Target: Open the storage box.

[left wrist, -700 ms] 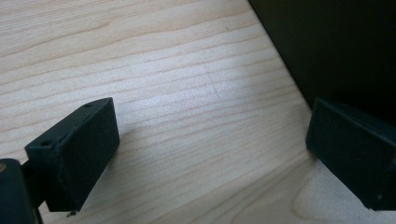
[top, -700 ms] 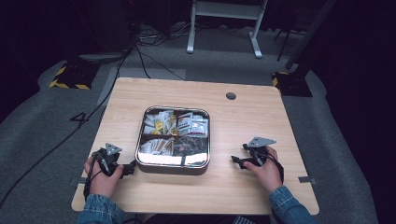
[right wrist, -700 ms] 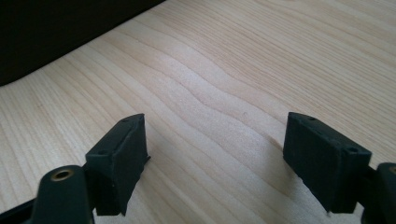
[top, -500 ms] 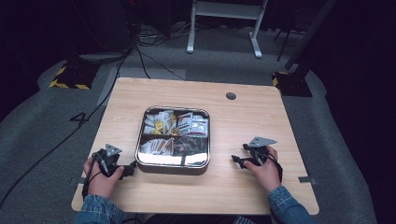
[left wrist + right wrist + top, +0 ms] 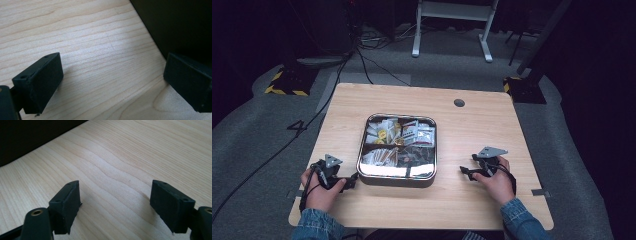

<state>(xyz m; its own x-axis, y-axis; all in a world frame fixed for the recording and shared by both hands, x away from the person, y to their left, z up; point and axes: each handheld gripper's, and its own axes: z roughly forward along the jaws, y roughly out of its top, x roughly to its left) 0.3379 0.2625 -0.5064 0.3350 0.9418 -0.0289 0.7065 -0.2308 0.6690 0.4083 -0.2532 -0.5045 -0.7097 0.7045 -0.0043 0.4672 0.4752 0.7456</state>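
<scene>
A square metal tray point(image 5: 362, 150) holding several small packets and sachets sits mid-table in the high view. My left gripper point(image 5: 352, 179) rests on the wood just left of the tray's near left corner, held in a hand. In the left gripper view its jaws stand wide apart over bare wood, left gripper point(image 5: 112, 80), with the tray's dark wall point(image 5: 180, 25) at the upper right. My right gripper point(image 5: 466, 173) lies on the table to the right of the tray. In the right gripper view, right gripper point(image 5: 115, 202), the jaws are spread with nothing between them.
The wooden table point(image 5: 472, 135) has a small round cable hole point(image 5: 459, 103) at the far right. Grey carpet, cables point(image 5: 362, 55) and a white stand point(image 5: 452, 25) lie beyond the far edge. Dark space borders the table in the right gripper view.
My left gripper has edged a little toward the tray. The right gripper has barely shifted.
</scene>
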